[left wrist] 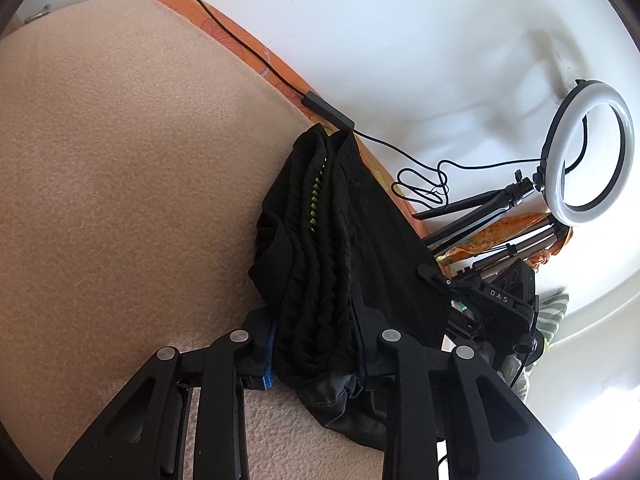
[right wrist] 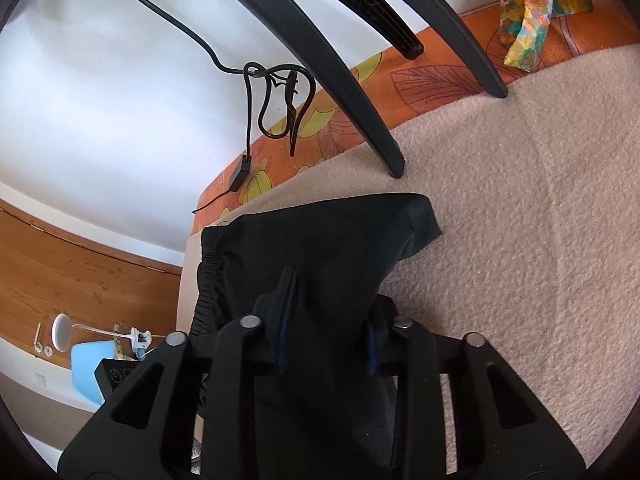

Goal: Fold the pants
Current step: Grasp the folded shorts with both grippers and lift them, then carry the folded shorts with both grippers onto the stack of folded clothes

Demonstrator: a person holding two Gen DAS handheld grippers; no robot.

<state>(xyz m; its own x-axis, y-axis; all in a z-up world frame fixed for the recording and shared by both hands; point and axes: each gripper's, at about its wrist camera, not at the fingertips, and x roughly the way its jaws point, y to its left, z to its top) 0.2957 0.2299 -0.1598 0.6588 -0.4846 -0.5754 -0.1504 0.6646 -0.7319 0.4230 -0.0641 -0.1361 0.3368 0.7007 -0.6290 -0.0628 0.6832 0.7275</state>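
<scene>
The black pants (left wrist: 320, 220) lie on a beige blanket (left wrist: 120, 160) near the bed's far edge, with the gathered elastic waistband bunched up. My left gripper (left wrist: 314, 344) is shut on that bunched waistband, which fills the space between its blue pads. In the right wrist view the pants (right wrist: 320, 240) spread forward as a smooth dark panel with a rounded folded corner at the upper right. My right gripper (right wrist: 330, 332) is shut on this fabric, which drapes over and between its fingers.
A ring light (left wrist: 588, 152) on a small tripod stands at the far side, and its black legs (right wrist: 340, 72) rest on the blanket (right wrist: 520, 200). A black cable (left wrist: 248, 52) runs along the orange flowered sheet (left wrist: 280, 68). A colourful cloth (right wrist: 528, 12) lies at the back. The bed's edge drops to a wooden floor (right wrist: 80, 272).
</scene>
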